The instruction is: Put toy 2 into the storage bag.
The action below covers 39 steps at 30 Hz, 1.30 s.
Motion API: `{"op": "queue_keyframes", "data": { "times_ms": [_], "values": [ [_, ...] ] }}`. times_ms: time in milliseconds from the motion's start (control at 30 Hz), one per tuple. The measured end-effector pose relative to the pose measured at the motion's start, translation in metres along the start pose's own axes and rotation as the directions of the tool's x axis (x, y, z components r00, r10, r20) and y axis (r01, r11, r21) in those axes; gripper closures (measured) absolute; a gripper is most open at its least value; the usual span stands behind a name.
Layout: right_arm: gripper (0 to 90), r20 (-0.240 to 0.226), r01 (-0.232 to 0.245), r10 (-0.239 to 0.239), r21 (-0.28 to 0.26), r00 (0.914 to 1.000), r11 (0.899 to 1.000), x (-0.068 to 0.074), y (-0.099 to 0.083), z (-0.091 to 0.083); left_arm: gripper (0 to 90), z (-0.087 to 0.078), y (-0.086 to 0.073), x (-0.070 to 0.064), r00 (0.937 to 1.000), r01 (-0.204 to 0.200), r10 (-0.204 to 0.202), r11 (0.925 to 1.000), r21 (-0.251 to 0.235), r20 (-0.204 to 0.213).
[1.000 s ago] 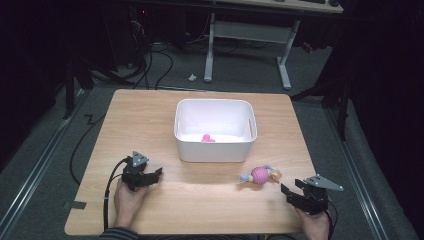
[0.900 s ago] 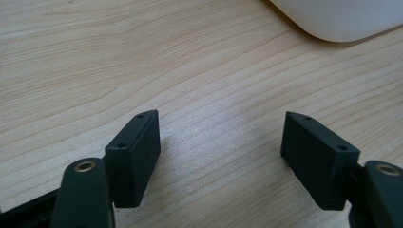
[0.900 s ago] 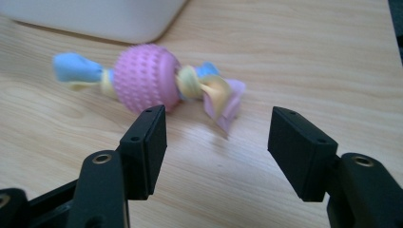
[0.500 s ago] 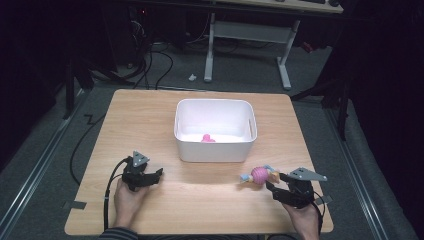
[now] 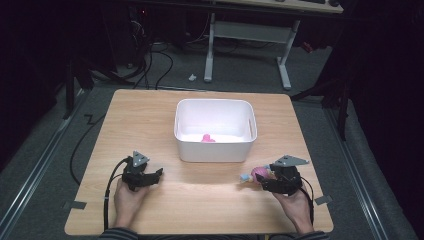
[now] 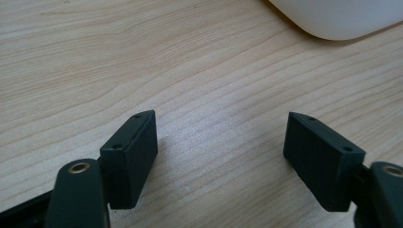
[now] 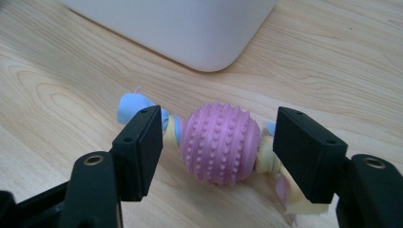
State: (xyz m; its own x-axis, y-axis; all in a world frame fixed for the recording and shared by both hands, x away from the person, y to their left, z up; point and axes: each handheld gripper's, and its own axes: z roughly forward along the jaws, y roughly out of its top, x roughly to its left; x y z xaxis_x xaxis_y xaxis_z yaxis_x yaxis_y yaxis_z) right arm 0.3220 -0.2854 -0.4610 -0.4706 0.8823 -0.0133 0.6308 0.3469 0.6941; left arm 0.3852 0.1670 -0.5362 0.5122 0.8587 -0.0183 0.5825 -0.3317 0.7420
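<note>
A person's two hands each held a black two-jaw claw over a light wooden tabletop (image 5: 150, 125). The right claw (image 7: 216, 142) stood open, its jaws on either side of a pink studded rubber ball toy (image 7: 219, 142) with blue and yellow fabric strips knotted at both ends; neither jaw touched it. The toy lay on the tabletop near the front right corner of a white rounded plastic tub (image 5: 215, 150). A small pink object (image 5: 207, 138) sat inside the tub. The left claw (image 6: 221, 152) rested open on bare wood, well apart from the toy, gripping nothing.
</note>
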Motion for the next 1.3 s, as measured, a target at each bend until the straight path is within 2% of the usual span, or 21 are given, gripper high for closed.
{"op": "queue_keyframes", "data": {
  "times_ms": [167,533,600,1033,1167,1300],
  "values": [
    [34.2,-0.017,0.006,-0.006,0.021,0.9998,1.000,-0.003,0.003,0.008,27.2,0.000,0.000,0.000,1.0000,-0.001,0.001,1.0000,0.000,-0.001],
    [31.4,-0.014,0.013,-0.012,0.068,0.9998,0.998,-0.007,0.006,0.019,27.2,0.000,0.000,0.000,1.0000,-0.002,0.002,1.0000,0.000,-0.002],
    [31.0,0.007,0.035,-0.035,0.077,0.9994,0.996,-0.005,0.006,0.021,27.2,0.000,0.000,0.000,1.0000,-0.001,0.001,1.0000,0.000,-0.002],
    [30.0,0.014,0.080,-0.082,0.122,0.9965,0.989,-0.001,0.006,0.032,27.3,0.000,0.000,0.000,1.0000,0.000,0.000,1.0000,0.000,-0.002],
    [33.0,0.008,0.090,-0.092,0.138,0.9957,0.986,-0.001,0.005,0.035,27.3,0.000,0.000,0.000,1.0000,0.000,0.000,1.0000,0.000,-0.002],
    [35.4,0.012,0.118,-0.120,0.127,0.9927,0.985,0.000,0.003,0.037,27.3,0.000,0.000,0.000,1.0000,-0.001,0.001,1.0000,0.000,-0.002]
  ]
}}
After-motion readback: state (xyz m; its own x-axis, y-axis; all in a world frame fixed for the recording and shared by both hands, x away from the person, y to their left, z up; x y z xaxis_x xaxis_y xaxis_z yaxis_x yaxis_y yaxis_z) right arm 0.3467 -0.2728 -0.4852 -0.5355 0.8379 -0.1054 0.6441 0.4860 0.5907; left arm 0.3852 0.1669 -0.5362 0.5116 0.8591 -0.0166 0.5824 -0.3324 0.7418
